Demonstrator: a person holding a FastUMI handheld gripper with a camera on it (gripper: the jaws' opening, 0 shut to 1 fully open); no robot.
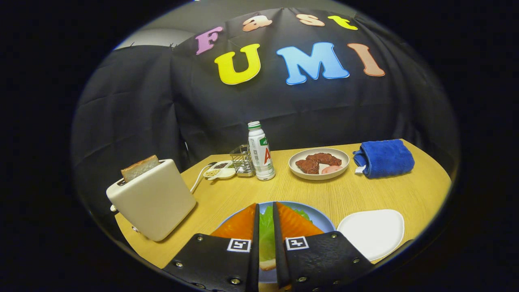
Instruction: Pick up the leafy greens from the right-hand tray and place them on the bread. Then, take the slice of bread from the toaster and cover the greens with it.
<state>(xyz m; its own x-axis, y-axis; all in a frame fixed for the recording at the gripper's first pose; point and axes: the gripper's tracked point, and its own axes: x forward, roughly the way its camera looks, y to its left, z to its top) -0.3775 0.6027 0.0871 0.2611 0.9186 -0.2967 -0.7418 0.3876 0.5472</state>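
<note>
My gripper point(265, 207) hangs low over a blue plate point(320, 221) at the table's near edge. The leafy greens point(266, 231) fill the narrow gap between the two fingers, and both fingers press on them. A bit of the greens also peeks out past the right finger. Below the greens, a pale edge of bread point(267, 265) shows on the plate. The white right-hand tray point(371, 233) lies beside the plate and holds nothing. Left of the fingers stands a cream toaster point(154, 198) with a slice of bread point(140, 167) sticking out of its slot.
Beyond the plate stand a white bottle point(260, 152), a small wire rack point(242, 161) and a little dish of seeds point(219, 169). Farther right are a plate of meat point(319, 163) and a folded blue towel point(384, 158). The toaster's cord point(198, 178) runs across the table.
</note>
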